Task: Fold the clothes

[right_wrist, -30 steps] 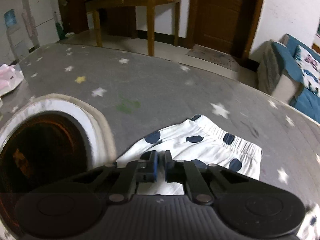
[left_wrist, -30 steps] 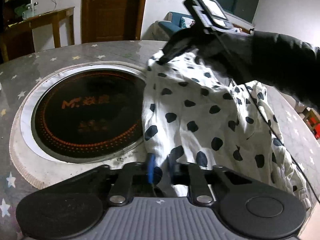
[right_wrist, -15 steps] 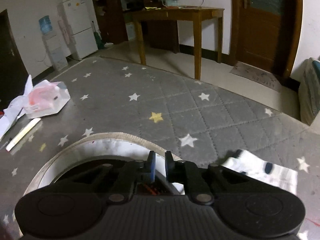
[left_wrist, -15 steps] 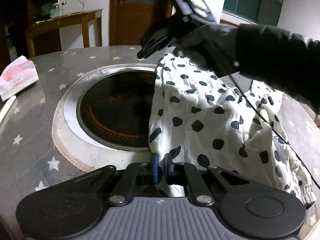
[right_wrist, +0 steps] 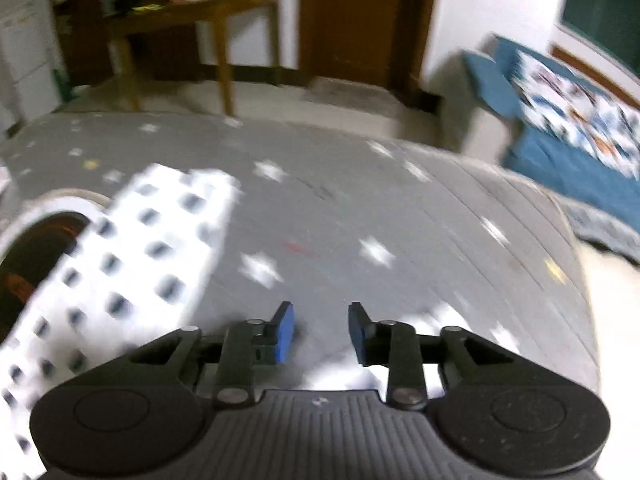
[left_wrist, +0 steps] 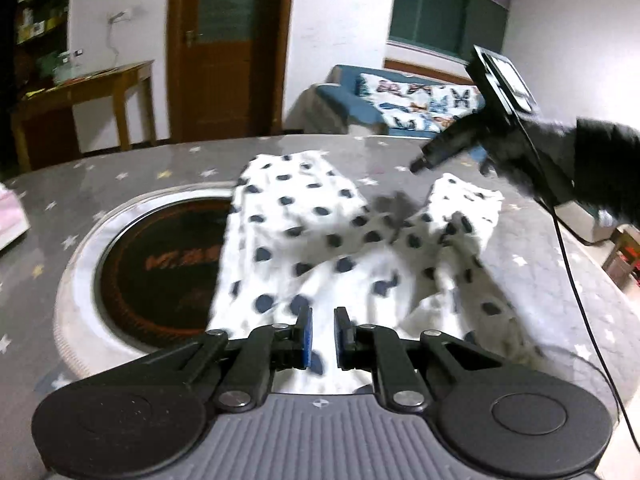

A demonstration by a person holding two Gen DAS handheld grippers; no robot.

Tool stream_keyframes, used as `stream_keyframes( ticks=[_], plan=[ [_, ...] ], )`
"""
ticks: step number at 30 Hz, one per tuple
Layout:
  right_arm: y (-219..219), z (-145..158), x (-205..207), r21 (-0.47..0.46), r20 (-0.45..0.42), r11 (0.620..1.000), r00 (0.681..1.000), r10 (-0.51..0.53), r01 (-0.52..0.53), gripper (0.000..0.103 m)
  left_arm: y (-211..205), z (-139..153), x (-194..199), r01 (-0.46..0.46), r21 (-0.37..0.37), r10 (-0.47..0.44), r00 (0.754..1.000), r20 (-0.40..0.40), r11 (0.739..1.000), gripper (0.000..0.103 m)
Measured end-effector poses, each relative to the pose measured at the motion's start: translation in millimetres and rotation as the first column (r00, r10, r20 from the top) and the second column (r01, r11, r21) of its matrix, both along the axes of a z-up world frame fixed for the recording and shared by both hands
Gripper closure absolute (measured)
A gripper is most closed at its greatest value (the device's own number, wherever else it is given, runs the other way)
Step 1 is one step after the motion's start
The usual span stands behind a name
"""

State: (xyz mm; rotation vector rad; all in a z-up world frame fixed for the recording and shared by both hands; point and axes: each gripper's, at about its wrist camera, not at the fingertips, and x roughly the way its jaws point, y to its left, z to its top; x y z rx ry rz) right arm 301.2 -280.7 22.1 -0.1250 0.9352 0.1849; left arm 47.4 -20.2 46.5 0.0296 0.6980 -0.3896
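White trousers with dark spots lie rumpled on a grey, star-patterned desk, one leg draped over the rim of a round inset cooktop, the other bunched to the right. The left tongs hover over the near cloth, slightly parted, gripping nothing visible. The right tongs hang wide apart and empty above bare desk. No neat fold shows; smoothing and folding seem left to do.

Grey star-print table cover with a round black induction hob sunk in, brown wooden door behind (blue sofa too).
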Motion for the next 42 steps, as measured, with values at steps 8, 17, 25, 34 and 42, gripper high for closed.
stream_keyframes(
  ticks=[8,17,25,34,42],
  plan=[
    [-52.0,-29.7,-12.8,0.014,-0.044,0.996,0.995,-0.091,0.092,0.067,-68.1,-14.8,-0.3,0.266,-0.044,-0.269,0.961,-0.069,0.963,0.09],
    [-50.7,-34.8,8.5,0.03,0.006,0.996,0.997,-0.079,0.079,0.058,-104.9,-36.3,-11.3,0.433,-0.054,-0.436,0.892,-0.117,0.9,0.086],
    [-41.0,-38.7,35.3,0.025,0.051,0.998,0.997,-0.058,0.057,0.051,-133.8,-52.5,-26.0,0.566,-0.077,-0.571,0.808,-0.146,0.821,0.085],
    [-38.5,-38.4,38.6,0.032,0.074,0.998,0.995,-0.059,0.057,0.046,-129.8,-46.2,-29.8,0.537,-0.092,-0.545,0.829,-0.126,0.838,0.075],
    [-33.1,-17.3,-26.4,0.059,0.098,0.998,0.995,0.009,-0.014,0.046,-72.0,-23.3,-1.8,0.316,-0.07,-0.32,0.945,-0.066,0.946,0.072]
  ],
)
